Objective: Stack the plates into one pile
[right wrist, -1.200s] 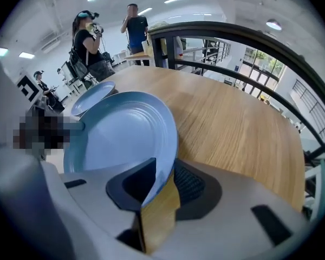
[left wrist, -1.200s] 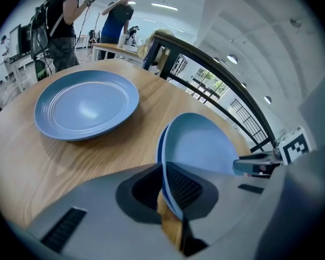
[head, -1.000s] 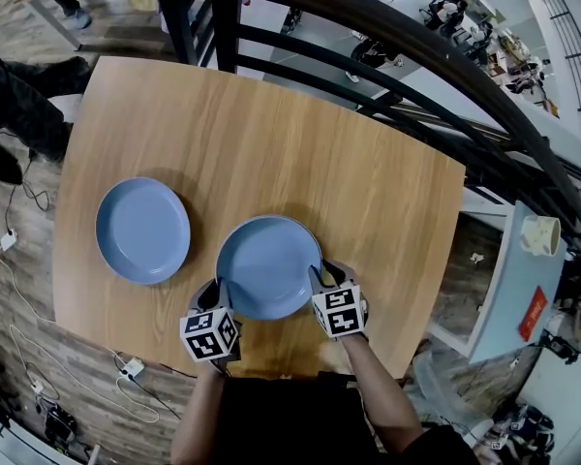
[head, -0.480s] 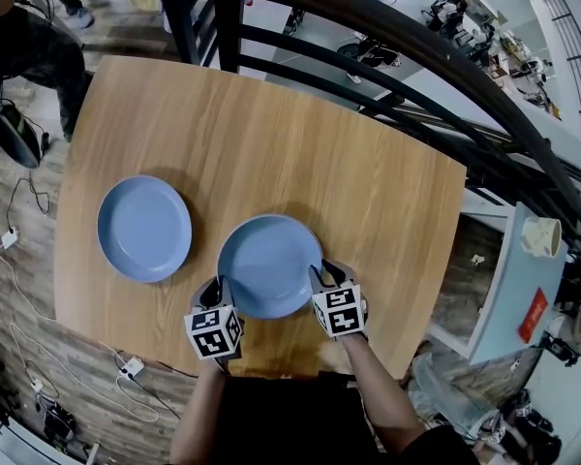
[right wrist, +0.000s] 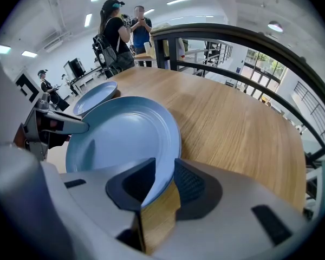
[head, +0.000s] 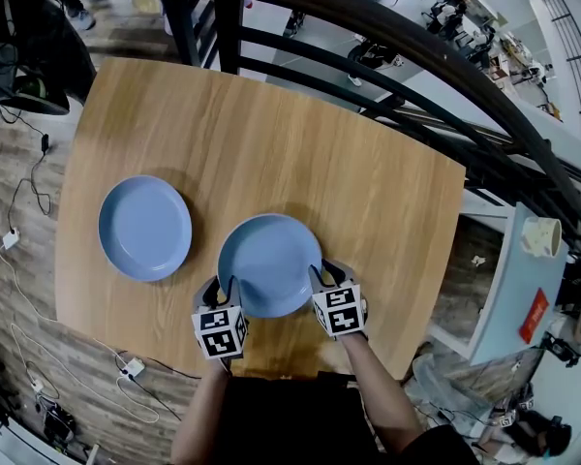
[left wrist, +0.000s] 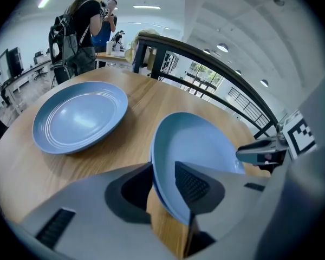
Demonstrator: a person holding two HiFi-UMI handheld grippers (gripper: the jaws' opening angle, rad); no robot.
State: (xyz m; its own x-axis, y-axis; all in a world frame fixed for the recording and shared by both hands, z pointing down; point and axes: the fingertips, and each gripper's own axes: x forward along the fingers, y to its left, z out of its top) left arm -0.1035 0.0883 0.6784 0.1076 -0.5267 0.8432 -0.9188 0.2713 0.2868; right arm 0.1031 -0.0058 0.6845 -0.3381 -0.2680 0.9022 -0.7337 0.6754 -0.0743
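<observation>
The near plate (head: pixel 268 264) lies flat on the near part of the table (head: pixel 271 114), a little right of its middle. It is blue and glazed, so I judge it stiff, rather heavy for its size, slippery at the rim, and it can break or chip if it drops. The rim is thin and raised a little from the wood, and this is the only good place to take it. I think two grips on opposite sides are the safest way, because one grip alone lets such a plate swing down.

The left tongs (head: pixel 223 289) stand at the near left rim. Their jaws have just been opening, and the rim sits between them, but the pads are not pressing on it. The right tongs (head: pixel 321 275) stand at the near right rim, also apart, with the rim between the pads and not clamped. So nothing is held at this moment.

The other plate (head: pixel 145 228) lies to the left, well apart from the near one. I judge the stacking is not yet begun, and the lift needs both tongs closed firmly first.
</observation>
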